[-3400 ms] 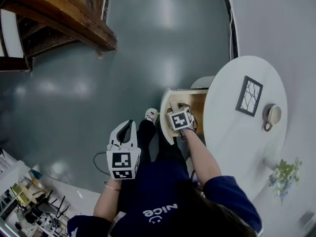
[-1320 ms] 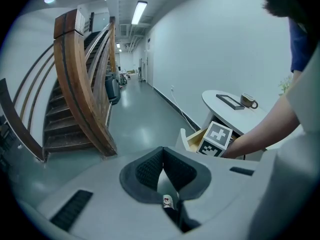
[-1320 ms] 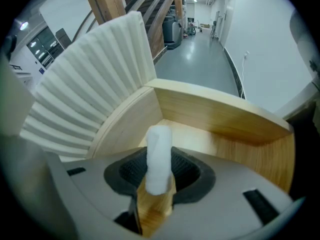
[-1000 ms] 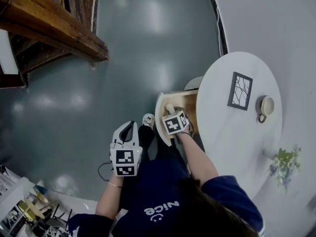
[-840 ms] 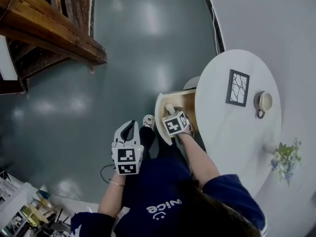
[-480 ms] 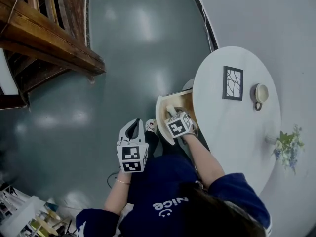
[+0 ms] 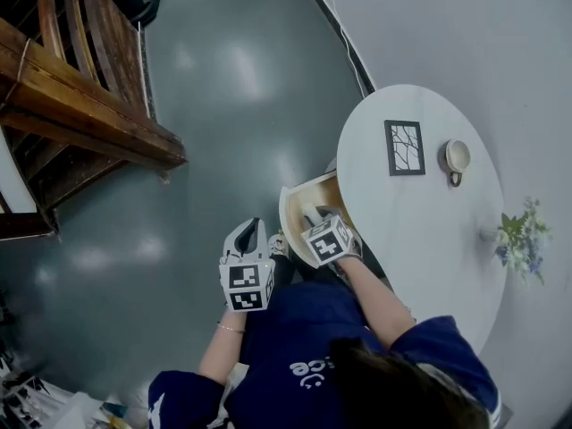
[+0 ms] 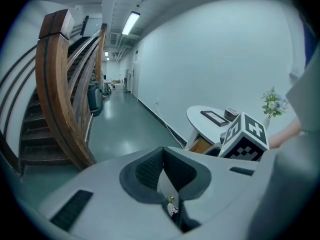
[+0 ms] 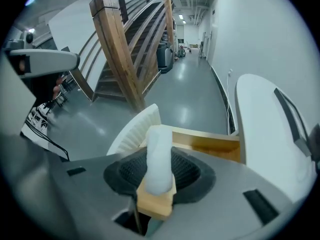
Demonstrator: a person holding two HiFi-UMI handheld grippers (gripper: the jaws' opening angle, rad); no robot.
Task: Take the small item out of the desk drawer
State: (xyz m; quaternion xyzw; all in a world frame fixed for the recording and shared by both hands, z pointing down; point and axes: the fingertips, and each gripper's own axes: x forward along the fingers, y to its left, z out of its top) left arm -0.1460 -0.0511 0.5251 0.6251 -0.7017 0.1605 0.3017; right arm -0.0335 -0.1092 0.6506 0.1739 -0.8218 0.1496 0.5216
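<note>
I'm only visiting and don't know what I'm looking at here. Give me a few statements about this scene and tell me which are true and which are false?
1. The right gripper holds a white item on a wooden base. True.
2. The drawer is shut. False: it stands open at the edge of the round table.
3. A framed picture and a cup sit on the round table. True.
4. The left gripper grips the cup. False: it holds nothing and is over the floor, away from the table.

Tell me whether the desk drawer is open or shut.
Open: the drawer stands pulled out from under the round table, its wooden inside showing.
</note>
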